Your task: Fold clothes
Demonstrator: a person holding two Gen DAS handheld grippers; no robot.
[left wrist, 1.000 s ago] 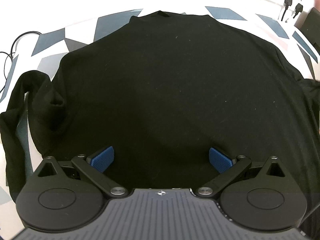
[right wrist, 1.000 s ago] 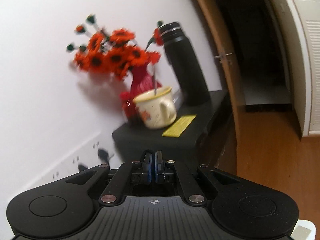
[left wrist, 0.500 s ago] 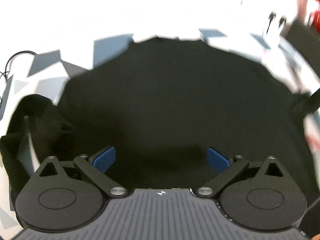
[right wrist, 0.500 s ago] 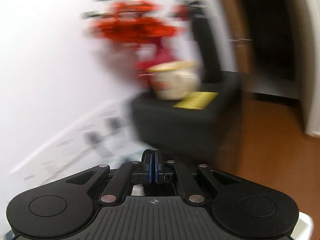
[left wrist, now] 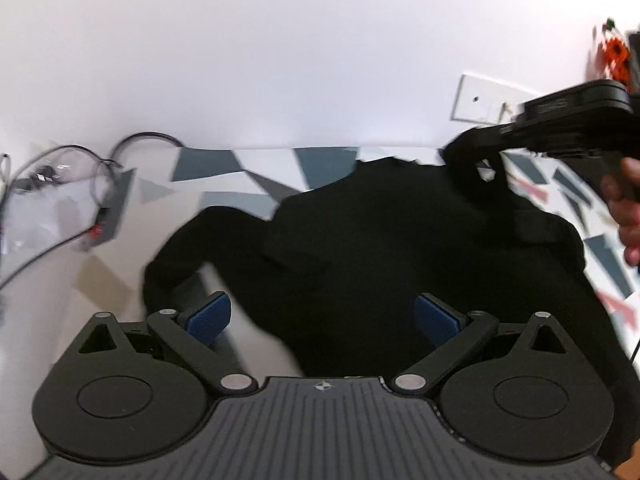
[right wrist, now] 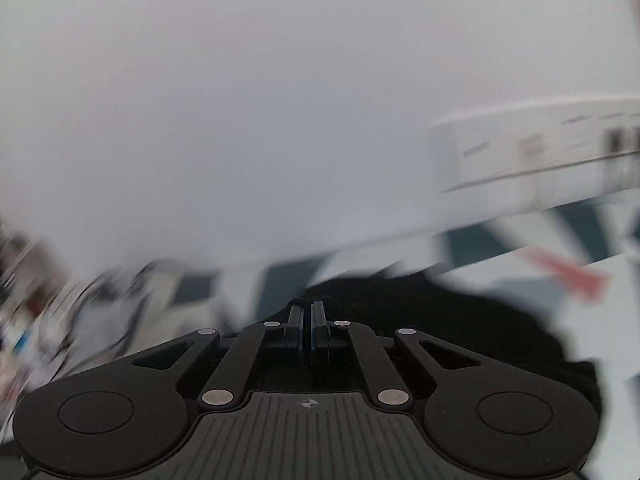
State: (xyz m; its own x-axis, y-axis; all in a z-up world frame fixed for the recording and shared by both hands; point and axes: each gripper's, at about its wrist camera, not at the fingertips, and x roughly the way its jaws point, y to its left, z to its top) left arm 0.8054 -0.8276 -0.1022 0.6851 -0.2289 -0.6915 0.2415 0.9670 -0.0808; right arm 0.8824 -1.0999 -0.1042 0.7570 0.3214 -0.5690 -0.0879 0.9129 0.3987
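Left gripper (left wrist: 323,317): one, jaws spread wide, blue ribbed pads, holding nothing.
Right gripper (right wrist: 307,330): one, pads pressed together; whether cloth is pinched, I cannot tell.
Black soft long-sleeved garment (left wrist: 400,256): one, flat ahead of the left jaws, reaching between them; below and beyond the right jaws.
White cloth with grey geometric patches (left wrist: 256,178): beneath the garment.
Black cables (left wrist: 80,160): several, far left.

Garment (left wrist: 400,248) is spread on the patterned cloth (left wrist: 240,168), against the wall (left wrist: 280,60). Cables (left wrist: 60,184) are seen to its left; a wall socket (left wrist: 480,98) is mounted behind, at right.
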